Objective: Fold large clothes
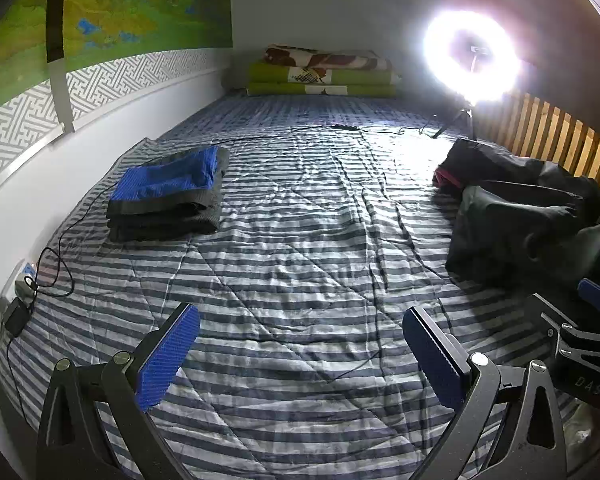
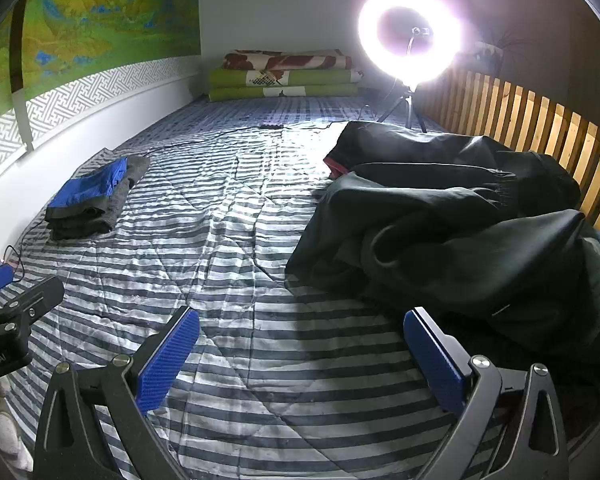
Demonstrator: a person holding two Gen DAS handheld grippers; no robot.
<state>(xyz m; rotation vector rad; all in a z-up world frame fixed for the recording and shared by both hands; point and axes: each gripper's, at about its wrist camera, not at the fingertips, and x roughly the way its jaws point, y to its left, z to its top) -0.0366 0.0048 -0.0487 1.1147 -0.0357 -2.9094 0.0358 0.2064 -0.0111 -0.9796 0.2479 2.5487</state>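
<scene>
A heap of dark, unfolded clothes (image 2: 460, 232) lies crumpled on the right side of the striped bed, also seen in the left wrist view as the dark heap (image 1: 528, 216). A folded blue and grey garment (image 1: 168, 196) rests at the left near the wall, and shows smaller as the folded stack (image 2: 92, 200). My left gripper (image 1: 300, 348) hovers open over bare striped quilt. My right gripper (image 2: 300, 348) is open too, its right finger close to the edge of the dark heap, holding nothing. Each gripper appears at the edge of the other's view.
A bright ring light on a tripod (image 2: 410, 36) stands at the far right with a cable (image 1: 260, 136) running across the quilt. Folded green and floral blankets (image 1: 324, 72) are stacked at the far end. A wooden slatted rail (image 2: 540, 132) borders the right; a wall socket and plug (image 1: 20, 292) sit at the left.
</scene>
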